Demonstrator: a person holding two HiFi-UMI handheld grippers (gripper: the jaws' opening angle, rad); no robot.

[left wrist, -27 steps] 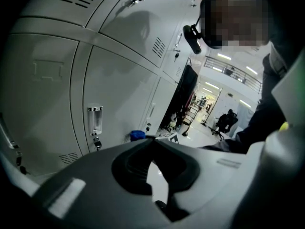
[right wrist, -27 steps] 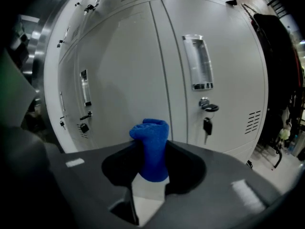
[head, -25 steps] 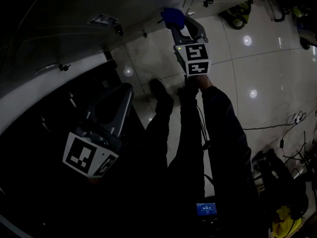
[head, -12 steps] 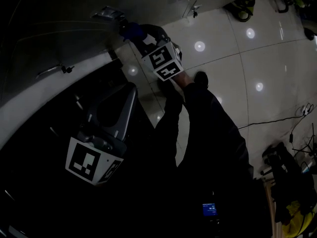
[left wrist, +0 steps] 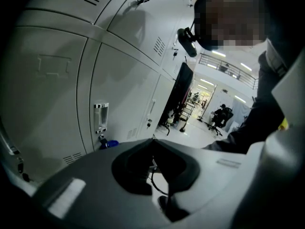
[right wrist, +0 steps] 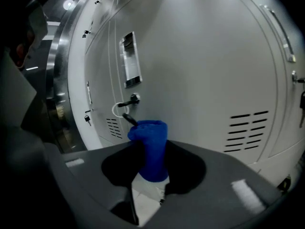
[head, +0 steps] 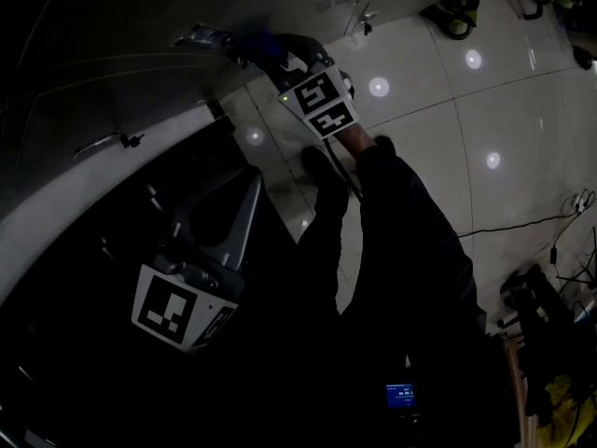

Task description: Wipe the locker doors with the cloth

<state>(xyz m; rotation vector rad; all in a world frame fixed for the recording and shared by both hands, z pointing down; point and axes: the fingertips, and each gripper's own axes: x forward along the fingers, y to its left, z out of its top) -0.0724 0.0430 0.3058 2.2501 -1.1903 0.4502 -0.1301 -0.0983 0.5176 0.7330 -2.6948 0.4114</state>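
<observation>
Pale grey locker doors (right wrist: pixel 205 70) face the right gripper (right wrist: pixel 151 151), which pinches a rolled blue cloth (right wrist: pixel 148 132) near the keyed latch (right wrist: pixel 129 100). Best, I judge, to press it flat on the panel and skirt the key. The left gripper (left wrist: pixel 153 142) has its 2 jaws pressed together, empty.

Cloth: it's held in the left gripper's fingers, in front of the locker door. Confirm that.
Wrong gripper. The cloth is held in the right gripper's fingers, in front of the locker door; the right gripper view shows it. The left gripper holds nothing, its fingers together.
</observation>
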